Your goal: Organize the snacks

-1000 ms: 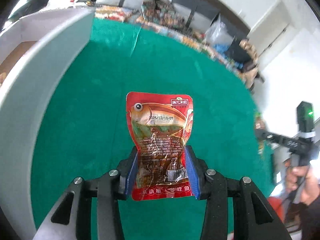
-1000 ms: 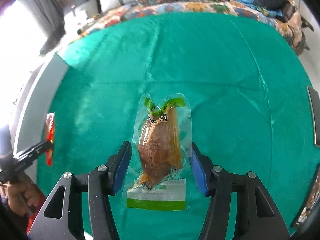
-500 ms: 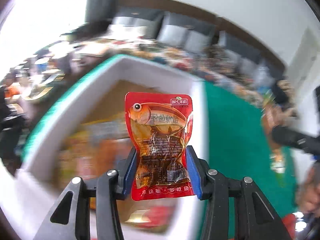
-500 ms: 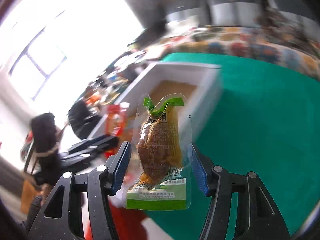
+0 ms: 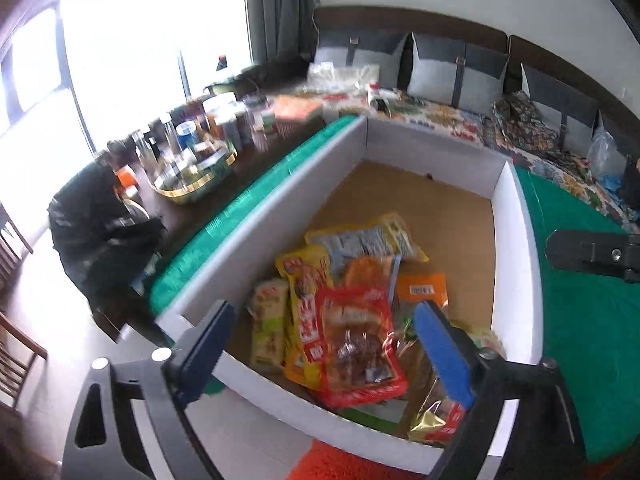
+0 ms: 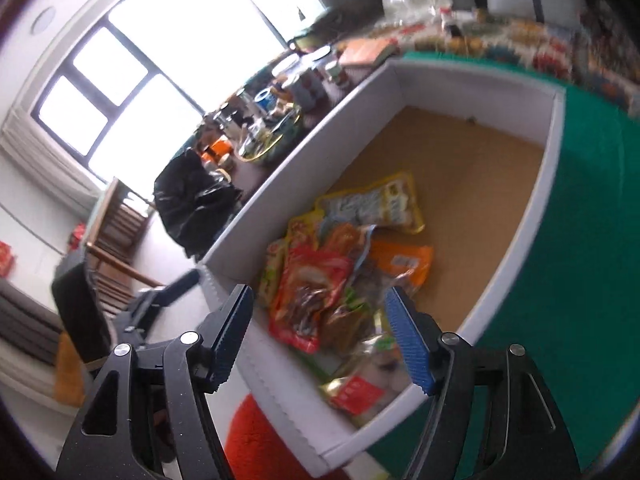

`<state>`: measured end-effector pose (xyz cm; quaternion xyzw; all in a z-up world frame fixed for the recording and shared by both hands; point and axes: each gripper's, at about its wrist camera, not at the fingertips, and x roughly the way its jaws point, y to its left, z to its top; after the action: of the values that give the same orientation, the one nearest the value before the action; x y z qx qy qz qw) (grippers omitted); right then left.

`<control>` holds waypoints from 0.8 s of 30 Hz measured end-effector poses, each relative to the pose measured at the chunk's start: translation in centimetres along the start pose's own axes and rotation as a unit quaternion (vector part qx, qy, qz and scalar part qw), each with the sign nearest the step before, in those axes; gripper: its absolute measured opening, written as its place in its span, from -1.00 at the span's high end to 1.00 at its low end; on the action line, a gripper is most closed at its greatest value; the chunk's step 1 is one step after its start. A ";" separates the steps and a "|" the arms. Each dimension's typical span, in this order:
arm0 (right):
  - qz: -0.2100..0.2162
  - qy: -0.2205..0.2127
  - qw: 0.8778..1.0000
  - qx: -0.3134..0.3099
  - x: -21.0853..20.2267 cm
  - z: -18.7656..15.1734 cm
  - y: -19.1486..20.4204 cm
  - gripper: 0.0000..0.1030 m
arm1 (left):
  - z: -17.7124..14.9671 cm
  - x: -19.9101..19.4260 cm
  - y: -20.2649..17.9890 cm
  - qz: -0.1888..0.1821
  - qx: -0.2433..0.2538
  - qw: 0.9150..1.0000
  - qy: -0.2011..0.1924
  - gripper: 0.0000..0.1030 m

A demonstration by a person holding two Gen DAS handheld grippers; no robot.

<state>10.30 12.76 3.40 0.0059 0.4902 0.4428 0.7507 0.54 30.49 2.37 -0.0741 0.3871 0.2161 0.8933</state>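
A white cardboard box (image 5: 516, 216) with a brown floor stands on the green table and holds a pile of snack packs. My left gripper (image 5: 324, 320) hangs over its near end, jaws opening wide. The red fish pack (image 5: 352, 344) lies free on the pile below, clear of both pads. My right gripper (image 6: 318, 304) is over the same end, jaws opening. The clear pack with the brown piece and green label (image 6: 350, 312) lies loose on the pile beside the red fish pack (image 6: 304, 300). Each view shows the other gripper: the right gripper (image 5: 592, 256) and the left gripper (image 6: 160, 300).
The green tablecloth (image 5: 580, 320) runs to the right of the box. Left of it are a dark side table with bottles and a gold-rimmed tray (image 5: 192, 184), a black bag (image 6: 192, 204) and a wooden chair (image 6: 116, 240). A sofa with grey cushions (image 5: 452, 68) is behind.
Both grippers swung from over the green table to above the box. Each opened and let go of its pack; both packs now lie on the pile.
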 end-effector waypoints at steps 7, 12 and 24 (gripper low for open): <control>-0.098 -0.044 0.991 -0.078 -4.0 0.3 2.6 -0.55 | 1.8 -3.4 -0.3 0.020 -0.042 0.999 -0.016 -0.94; -0.147 -0.032 0.983 -0.105 -4.4 -0.4 3.1 -0.56 | 1.9 -4.6 0.1 0.054 -0.070 0.996 -0.033 -0.94; -0.163 -0.019 0.980 -0.112 -3.4 -0.6 4.0 -0.56 | 1.5 -4.1 0.1 0.079 -0.054 0.995 -0.010 -0.94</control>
<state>6.77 12.63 7.30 -0.1503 0.4177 0.3666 0.8176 -0.95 29.68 6.37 -0.0895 0.3705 0.3076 0.8718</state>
